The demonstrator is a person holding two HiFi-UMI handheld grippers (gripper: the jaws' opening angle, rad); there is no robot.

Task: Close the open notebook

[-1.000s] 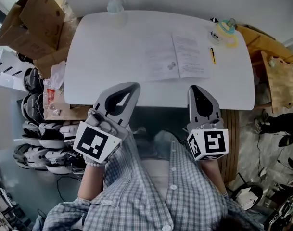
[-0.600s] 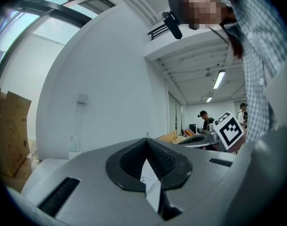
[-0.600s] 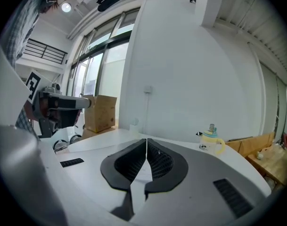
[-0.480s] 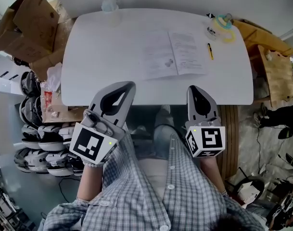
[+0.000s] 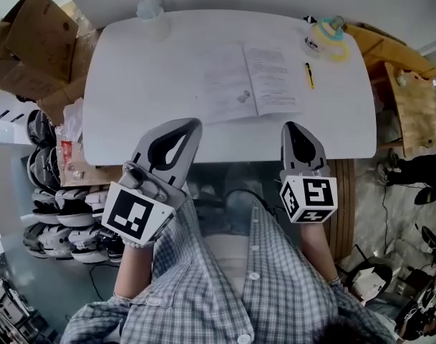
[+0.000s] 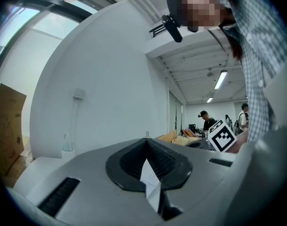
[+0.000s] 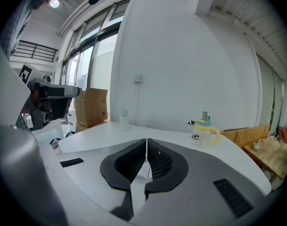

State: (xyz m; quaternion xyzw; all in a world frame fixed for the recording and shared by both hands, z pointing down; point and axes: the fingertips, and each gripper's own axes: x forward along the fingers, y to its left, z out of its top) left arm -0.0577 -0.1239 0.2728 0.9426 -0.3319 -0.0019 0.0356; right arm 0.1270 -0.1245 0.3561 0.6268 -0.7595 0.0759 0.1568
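The open notebook lies flat on the white table, right of the middle, with printed pages facing up. Both grippers hover at the table's near edge, short of the notebook. My left gripper points at the table from the lower left, jaws together and empty; in its own view the left gripper has its tips meeting. My right gripper sits below the notebook's right page, also shut with nothing held. The right gripper shows its jaws pressed together, and they hide the notebook in that view.
A yellow-and-black pen lies right of the notebook. A mug with a yellow handle stands at the far right corner, a small bottle at the far left. Cardboard boxes flank the left side, a wooden stand the right.
My right gripper has dipped a little and edged toward the table. My left gripper has shifted slightly sideways. Both stay shut, and the notebook lies open as before.
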